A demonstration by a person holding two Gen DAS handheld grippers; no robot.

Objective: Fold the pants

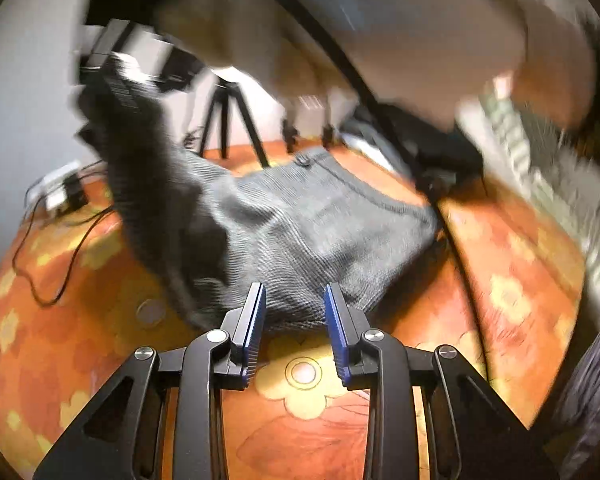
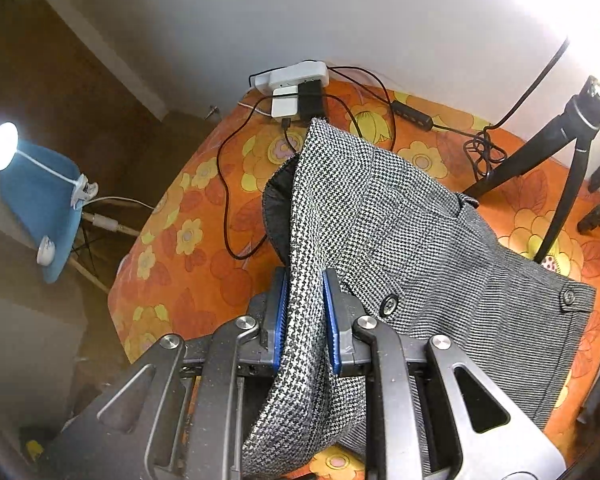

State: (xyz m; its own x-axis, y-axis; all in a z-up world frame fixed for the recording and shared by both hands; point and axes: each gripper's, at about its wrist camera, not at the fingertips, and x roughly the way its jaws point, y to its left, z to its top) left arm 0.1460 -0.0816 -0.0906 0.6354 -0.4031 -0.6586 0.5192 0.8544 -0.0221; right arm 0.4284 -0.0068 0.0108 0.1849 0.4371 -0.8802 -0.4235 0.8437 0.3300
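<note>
Two grippers work over grey houndstooth pants (image 2: 440,248) on an orange flowered tablecloth (image 2: 188,248). In the right wrist view the right gripper (image 2: 305,316) is clamped on a raised fold, the rest draping toward 3 o'clock beside a tripod (image 2: 556,148). The left gripper (image 1: 295,320) stands apart and empty, the pants' edge just at 12 o'clock.

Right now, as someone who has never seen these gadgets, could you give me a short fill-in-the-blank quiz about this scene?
1. The right gripper is clamped on a fold of the checked grey ____.
2. The pads on the left gripper fingers are coloured ____.
3. The tablecloth is orange with a pattern of ____.
4. Nothing is pinched by the ____ gripper.

Missing words: pants; blue; flowers; left
</note>
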